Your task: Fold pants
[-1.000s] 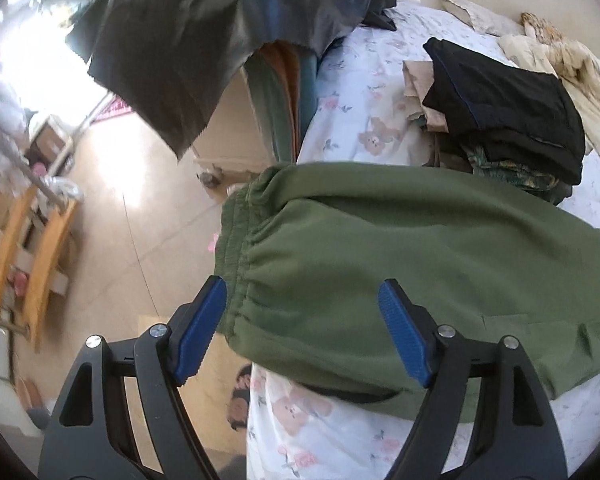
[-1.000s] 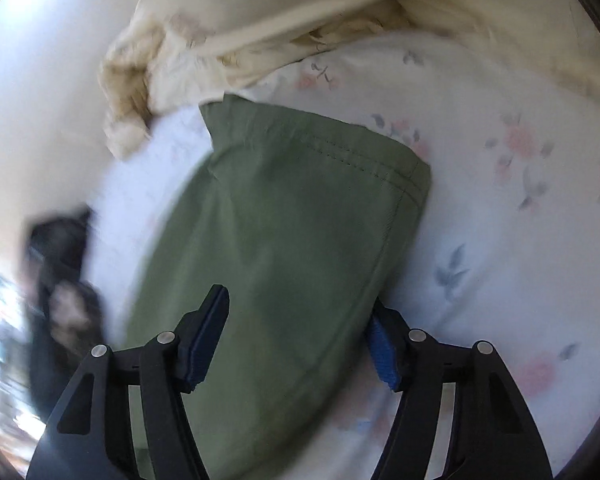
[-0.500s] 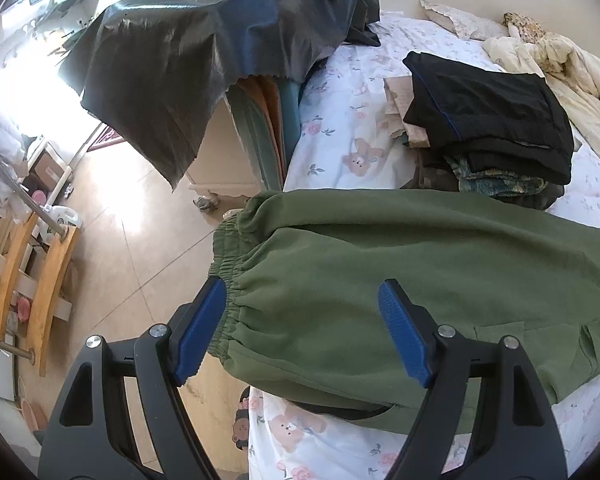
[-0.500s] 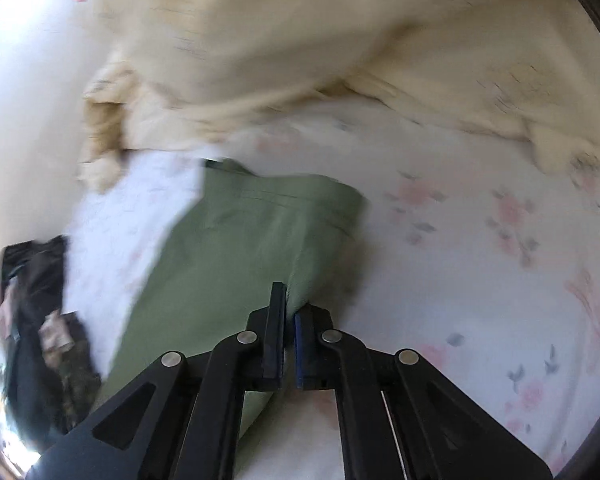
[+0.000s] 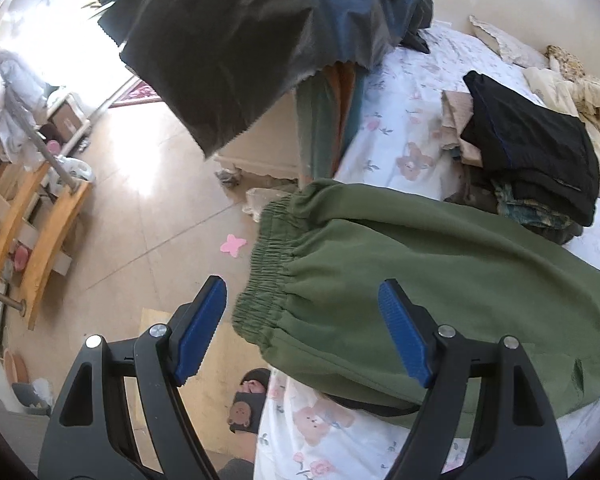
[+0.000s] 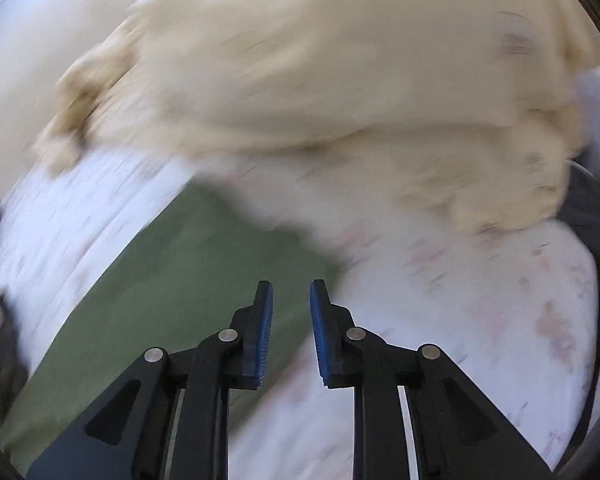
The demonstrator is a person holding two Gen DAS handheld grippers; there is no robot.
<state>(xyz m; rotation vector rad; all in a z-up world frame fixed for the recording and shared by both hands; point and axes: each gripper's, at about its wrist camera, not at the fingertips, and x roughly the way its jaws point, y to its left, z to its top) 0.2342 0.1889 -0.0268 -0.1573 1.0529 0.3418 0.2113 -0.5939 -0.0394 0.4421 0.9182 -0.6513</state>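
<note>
Green pants (image 5: 440,280) lie across the floral bed sheet (image 5: 388,148), their elastic waistband (image 5: 268,264) hanging over the bed's edge. My left gripper (image 5: 304,328) is open, just in front of the waistband, holding nothing. In the blurred right wrist view the pants' leg (image 6: 172,284) runs from lower left to its hem near the centre. My right gripper (image 6: 291,332) is part open with a narrow gap, just right of the leg's edge above the sheet (image 6: 460,320), and holds nothing.
A stack of folded dark clothes (image 5: 532,152) sits on the bed behind the pants. A cream blanket (image 6: 340,80) is heaped beyond the leg hem. A dark cloth (image 5: 252,44) drapes over furniture beside the bed. Tiled floor (image 5: 148,208) and wooden racks (image 5: 32,216) lie left.
My right gripper was shut on the leg's edge half a second ago; it has now part opened and let go. The left view has shifted slightly; its gripper stays open.
</note>
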